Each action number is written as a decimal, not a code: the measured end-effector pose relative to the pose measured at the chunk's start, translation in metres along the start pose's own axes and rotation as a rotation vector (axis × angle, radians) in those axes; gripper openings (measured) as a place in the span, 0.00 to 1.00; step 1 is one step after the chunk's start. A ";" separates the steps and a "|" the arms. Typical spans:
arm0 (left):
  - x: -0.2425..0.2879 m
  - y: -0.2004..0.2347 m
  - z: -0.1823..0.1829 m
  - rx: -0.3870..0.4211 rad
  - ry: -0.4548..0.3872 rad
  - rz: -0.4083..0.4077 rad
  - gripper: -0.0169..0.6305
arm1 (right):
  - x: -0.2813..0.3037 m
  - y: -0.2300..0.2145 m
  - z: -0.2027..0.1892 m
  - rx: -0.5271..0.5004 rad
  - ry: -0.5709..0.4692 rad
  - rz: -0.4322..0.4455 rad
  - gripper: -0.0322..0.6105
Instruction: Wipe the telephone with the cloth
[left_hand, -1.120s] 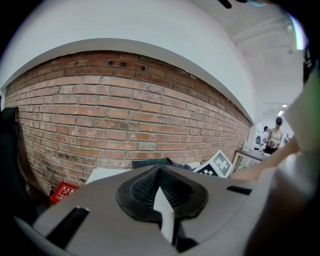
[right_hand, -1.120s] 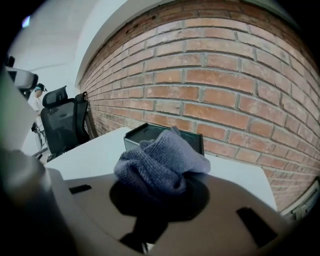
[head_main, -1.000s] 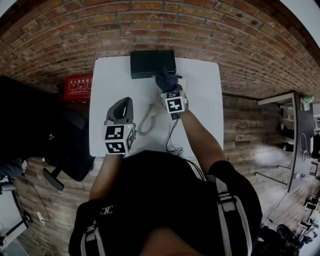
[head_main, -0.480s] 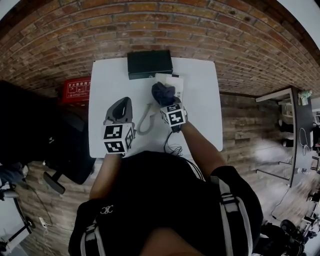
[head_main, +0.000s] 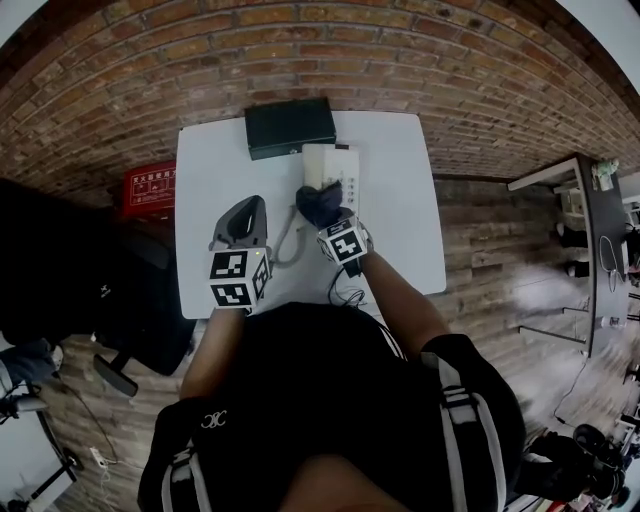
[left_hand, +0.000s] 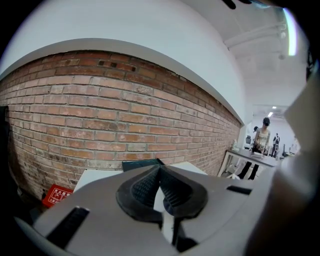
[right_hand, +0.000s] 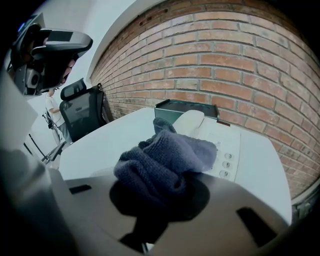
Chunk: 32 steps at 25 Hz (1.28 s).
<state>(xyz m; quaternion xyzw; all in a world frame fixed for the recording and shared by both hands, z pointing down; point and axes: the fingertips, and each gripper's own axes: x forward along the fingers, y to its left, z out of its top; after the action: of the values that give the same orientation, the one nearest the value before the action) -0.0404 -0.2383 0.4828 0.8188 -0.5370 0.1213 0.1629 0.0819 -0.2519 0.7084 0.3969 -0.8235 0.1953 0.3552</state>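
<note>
On the telephone (right_hand: 212, 137), three round keys (right_hand: 228, 164) at the right edge of the keypad carry the digits 3, 6 and 9. The red box (head_main: 152, 180) has white characters, but they are too small to read.

A white counter (head_main: 400, 200) stands against a brick wall (head_main: 420, 60), with a flat black box (head_main: 290, 127) at its far edge. A red box (head_main: 149, 183) sits low by the wall just left of it, near a black office chair (right_hand: 82, 112).
</note>
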 end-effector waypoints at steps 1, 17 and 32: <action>0.000 -0.001 0.000 0.002 0.002 -0.003 0.01 | 0.001 0.001 -0.002 0.000 0.000 0.005 0.12; 0.003 -0.015 -0.008 0.017 0.029 -0.048 0.01 | -0.025 -0.056 -0.042 0.300 0.067 -0.124 0.12; 0.010 -0.011 -0.008 0.013 0.041 -0.007 0.01 | -0.030 -0.105 -0.036 0.411 -0.005 -0.252 0.12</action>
<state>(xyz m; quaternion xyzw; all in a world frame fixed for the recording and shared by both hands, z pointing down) -0.0268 -0.2399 0.4926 0.8190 -0.5299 0.1407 0.1691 0.1932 -0.2784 0.7149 0.5608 -0.7114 0.3119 0.2866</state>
